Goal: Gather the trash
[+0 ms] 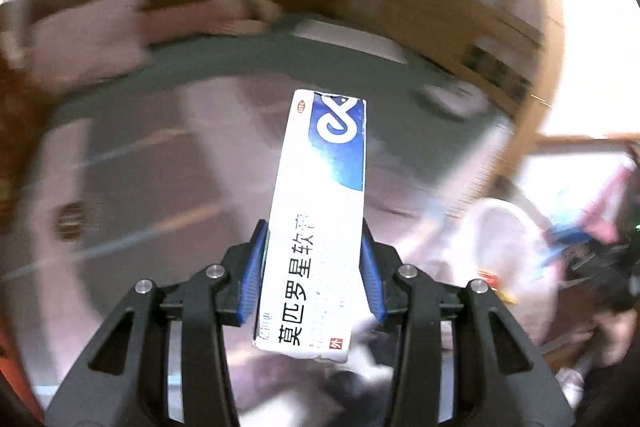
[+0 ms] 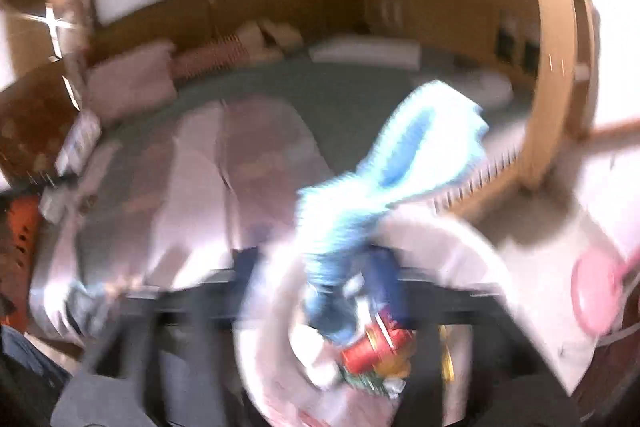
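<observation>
The room is a bedroom, heavily blurred in both views. A bed point(image 1: 224, 67) with a grey-green sheet fills the middle, a pale pinkish quilt point(image 1: 160, 167) spread across it. Pink pillows point(image 1: 88, 43) lie at its far left edge, and a white pillow point(image 2: 366, 53) sits at the head, in front of a brown wooden headboard wall point(image 2: 280, 3) with white padded panels. A wooden frame point(image 2: 560, 67) curves along the right side.

The left gripper point(image 1: 314, 267) holds its blue pads tight against the two long sides of a medicine box point(image 1: 320, 211), which sticks out forward above the quilt. The box is a slim white carton with a blue swoosh and a white loop logo at its far end, black Chinese characters down its length and a small red square near the close end.

In the right wrist view, the right gripper point(image 2: 320, 291) is smeared by motion; a light blue cloth point(image 2: 400, 167) rises from between its fingers, but whether they clamp it cannot be told. Just below hangs a white plastic bag point(image 2: 280, 327) holding a red can point(image 2: 372, 347) and other scraps.
</observation>
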`<action>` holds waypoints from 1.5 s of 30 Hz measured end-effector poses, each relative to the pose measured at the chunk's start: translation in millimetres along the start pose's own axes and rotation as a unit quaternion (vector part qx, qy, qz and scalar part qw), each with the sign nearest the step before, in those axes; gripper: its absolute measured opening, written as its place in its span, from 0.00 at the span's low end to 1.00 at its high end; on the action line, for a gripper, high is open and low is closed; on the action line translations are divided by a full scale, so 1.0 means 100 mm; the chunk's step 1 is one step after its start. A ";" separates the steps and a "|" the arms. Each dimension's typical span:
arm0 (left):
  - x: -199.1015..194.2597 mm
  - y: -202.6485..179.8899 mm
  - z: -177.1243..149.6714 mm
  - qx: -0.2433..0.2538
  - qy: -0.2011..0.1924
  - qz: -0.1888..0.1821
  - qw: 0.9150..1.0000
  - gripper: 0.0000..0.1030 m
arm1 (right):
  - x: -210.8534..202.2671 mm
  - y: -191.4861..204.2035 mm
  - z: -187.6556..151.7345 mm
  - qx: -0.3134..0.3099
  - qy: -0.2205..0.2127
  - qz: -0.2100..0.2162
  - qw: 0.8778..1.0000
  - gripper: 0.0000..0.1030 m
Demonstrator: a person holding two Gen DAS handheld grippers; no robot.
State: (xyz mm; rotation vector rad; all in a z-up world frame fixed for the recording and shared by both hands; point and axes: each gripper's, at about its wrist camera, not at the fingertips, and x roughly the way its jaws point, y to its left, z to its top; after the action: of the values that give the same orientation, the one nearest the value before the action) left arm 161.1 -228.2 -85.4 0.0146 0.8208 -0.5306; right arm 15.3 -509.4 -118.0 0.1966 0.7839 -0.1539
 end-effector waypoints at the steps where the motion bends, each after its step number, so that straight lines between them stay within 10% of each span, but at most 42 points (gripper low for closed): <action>1: 0.06 -0.18 0.01 0.007 0.009 -0.020 1.000 0.42 | 0.00 -0.09 -0.06 0.015 -0.002 -0.018 1.000 0.79; 9: 0.29 -1.81 0.06 0.115 0.039 -0.137 0.983 0.47 | -1.22 -0.78 0.20 0.145 -0.205 -0.039 0.967 0.89; 11: 0.36 -2.02 0.05 0.126 0.040 -0.147 0.980 0.70 | -1.34 -0.77 0.25 0.140 -0.217 -0.037 0.965 0.90; 12: 0.43 -2.10 0.03 0.129 0.040 -0.149 0.980 0.98 | -1.35 -0.74 0.26 0.135 -0.219 -0.036 0.966 0.90; 14: 0.56 -2.11 0.02 0.131 0.040 -0.128 0.982 0.97 | -1.30 -0.70 0.26 0.125 -0.210 -0.028 0.969 0.91; 20: 0.46 -1.33 0.07 0.094 0.021 -0.049 0.994 0.97 | -0.85 -0.18 0.31 0.079 -0.148 0.020 0.986 0.91; 25: 0.04 -0.35 0.12 0.048 -0.049 0.086 0.994 0.97 | -0.43 0.66 0.48 0.021 -0.108 0.068 0.992 0.91; 35: -0.58 1.57 -0.04 -0.095 -0.048 0.232 0.967 0.97 | 0.21 2.78 0.90 -0.114 -0.084 0.155 0.978 0.94; 45: -0.81 2.54 -0.42 -0.192 -0.052 0.289 0.936 0.97 | 0.66 3.58 0.93 -0.153 -0.078 0.161 0.972 0.94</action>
State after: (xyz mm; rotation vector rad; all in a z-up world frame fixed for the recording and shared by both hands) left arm 202.4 37.6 -105.0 -0.1268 0.7597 0.1890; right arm 200.0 -187.8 -58.9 0.0168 0.5998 0.2547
